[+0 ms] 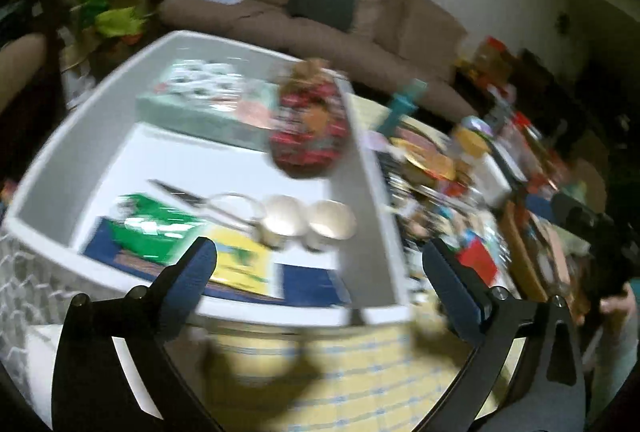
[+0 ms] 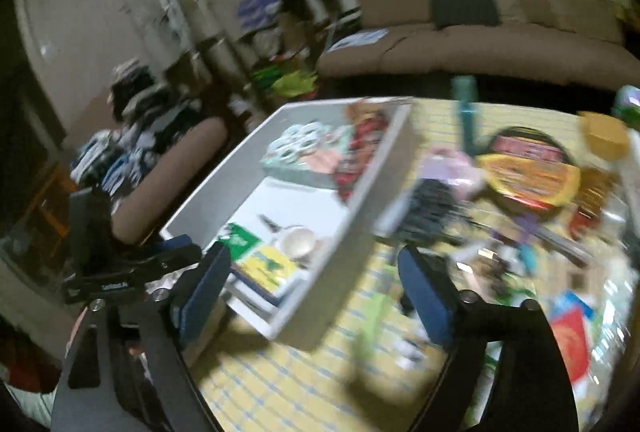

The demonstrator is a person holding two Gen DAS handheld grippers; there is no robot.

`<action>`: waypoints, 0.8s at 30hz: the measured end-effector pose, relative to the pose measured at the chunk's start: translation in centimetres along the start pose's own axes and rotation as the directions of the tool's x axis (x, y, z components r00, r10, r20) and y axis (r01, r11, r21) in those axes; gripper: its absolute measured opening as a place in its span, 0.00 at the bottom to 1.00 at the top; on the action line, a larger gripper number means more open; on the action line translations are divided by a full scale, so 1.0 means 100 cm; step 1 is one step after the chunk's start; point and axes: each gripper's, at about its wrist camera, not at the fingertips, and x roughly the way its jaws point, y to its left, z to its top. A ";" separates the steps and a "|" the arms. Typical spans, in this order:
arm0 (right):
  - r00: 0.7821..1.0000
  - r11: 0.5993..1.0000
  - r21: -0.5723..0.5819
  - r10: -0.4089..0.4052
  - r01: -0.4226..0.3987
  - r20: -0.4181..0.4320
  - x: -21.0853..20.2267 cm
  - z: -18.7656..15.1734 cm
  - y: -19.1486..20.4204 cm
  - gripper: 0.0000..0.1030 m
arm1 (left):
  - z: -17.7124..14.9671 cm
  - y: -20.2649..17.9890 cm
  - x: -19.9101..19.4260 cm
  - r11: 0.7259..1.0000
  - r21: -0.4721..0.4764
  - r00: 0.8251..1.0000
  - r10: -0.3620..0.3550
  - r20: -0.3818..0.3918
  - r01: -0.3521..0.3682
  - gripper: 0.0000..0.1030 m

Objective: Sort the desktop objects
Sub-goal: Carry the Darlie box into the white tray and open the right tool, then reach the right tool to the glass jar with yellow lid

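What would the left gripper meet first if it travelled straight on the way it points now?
Probably the near rim of the white tray, just ahead of the open left gripper; past it, the small white bowls. Blur leaves depth uncertain.

Right of the white tray [image 1: 376,168], the cluttered pile [image 1: 460,176] smears into blur; its separate items cannot be told.

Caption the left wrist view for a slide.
Open left gripper hovers empty over a white tray holding scissors and two cups.

A brown sofa [image 2: 480,44] with a dark cushion [image 2: 464,6] stands behind the yellow checked tablecloth [image 2: 288,384].
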 end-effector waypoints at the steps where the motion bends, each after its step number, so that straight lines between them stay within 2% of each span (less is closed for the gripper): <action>1: 1.000 1.000 0.012 -0.025 0.024 0.019 -0.013 -0.007 -0.008 0.92 | -0.003 -0.012 0.002 1.000 0.023 1.000 -0.015 -0.002 0.015 1.00; 4: 0.993 0.994 0.039 -0.108 0.106 0.046 -0.041 -0.027 -0.031 0.98 | -0.014 -0.052 0.014 0.994 0.106 1.000 -0.027 -0.015 0.029 1.00; 8: 0.986 0.985 0.069 -0.161 0.157 0.051 -0.066 -0.051 -0.059 0.98 | -0.027 -0.102 0.030 0.980 0.196 0.998 -0.019 -0.064 0.031 1.00; 13: 0.983 0.973 0.181 -0.159 0.141 0.091 -0.091 -0.074 -0.096 0.98 | -0.037 -0.141 0.045 0.971 0.237 0.996 0.007 -0.093 0.016 1.00; 19: 0.980 0.943 0.305 -0.168 0.128 0.106 -0.099 -0.092 -0.135 0.98 | -0.042 -0.170 0.074 0.956 0.292 0.989 0.066 -0.133 -0.025 1.00; 24: 0.984 0.925 0.370 -0.139 0.090 0.107 -0.097 -0.100 -0.155 0.98 | -0.027 -0.177 0.104 0.968 0.250 0.984 0.067 -0.166 -0.024 1.00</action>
